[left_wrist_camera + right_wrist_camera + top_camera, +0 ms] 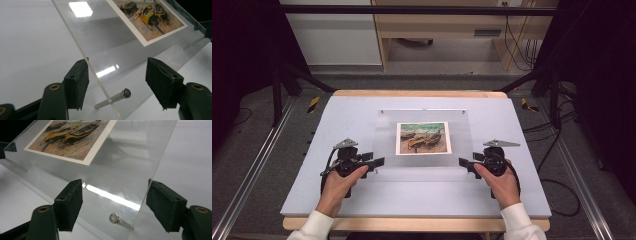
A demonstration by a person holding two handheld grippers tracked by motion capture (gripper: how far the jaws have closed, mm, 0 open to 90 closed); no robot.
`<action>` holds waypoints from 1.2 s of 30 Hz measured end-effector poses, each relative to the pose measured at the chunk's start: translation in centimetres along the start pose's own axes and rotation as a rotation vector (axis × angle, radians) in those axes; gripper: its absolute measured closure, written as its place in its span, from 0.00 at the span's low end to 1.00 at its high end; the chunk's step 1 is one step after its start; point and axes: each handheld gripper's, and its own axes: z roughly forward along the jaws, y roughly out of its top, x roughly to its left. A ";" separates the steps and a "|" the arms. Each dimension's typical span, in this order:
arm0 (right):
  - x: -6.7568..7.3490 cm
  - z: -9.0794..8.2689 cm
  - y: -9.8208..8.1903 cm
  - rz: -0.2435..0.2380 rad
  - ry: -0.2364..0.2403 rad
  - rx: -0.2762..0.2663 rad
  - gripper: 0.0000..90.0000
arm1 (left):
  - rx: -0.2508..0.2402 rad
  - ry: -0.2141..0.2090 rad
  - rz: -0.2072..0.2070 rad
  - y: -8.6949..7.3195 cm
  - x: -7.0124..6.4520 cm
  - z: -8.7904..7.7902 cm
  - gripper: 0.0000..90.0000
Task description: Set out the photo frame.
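Both grippers, left point(379, 161) and right point(462, 162), straddle the clear acrylic frame's point(387, 150) near corners (jaws apart, not clamping); a boat print point(423, 138) lies inside.

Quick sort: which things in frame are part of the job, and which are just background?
In the job:
- clear acrylic sheet on the table
- boat painting print under or in the sheet
- silver metal standoff pins at its near corners
- left gripper and right gripper, jaws straddling those corners, not pressing

Just about:
- wooden furniture behind
- black cables on the floor
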 end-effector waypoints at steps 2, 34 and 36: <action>0.1 -0.2 -0.3 -0.008 -0.005 -0.011 0.36 | -0.004 0.007 0.014 -0.2 -0.2 -0.2 0.41; 2.2 -3.0 -3.9 -0.137 -0.098 -0.064 0.61 | -0.038 0.080 0.081 -2.9 -2.3 -2.8 0.65; 2.3 -3.1 -4.0 -0.133 -0.097 -0.063 0.63 | -0.036 0.085 0.084 -3.0 -2.4 -2.8 0.66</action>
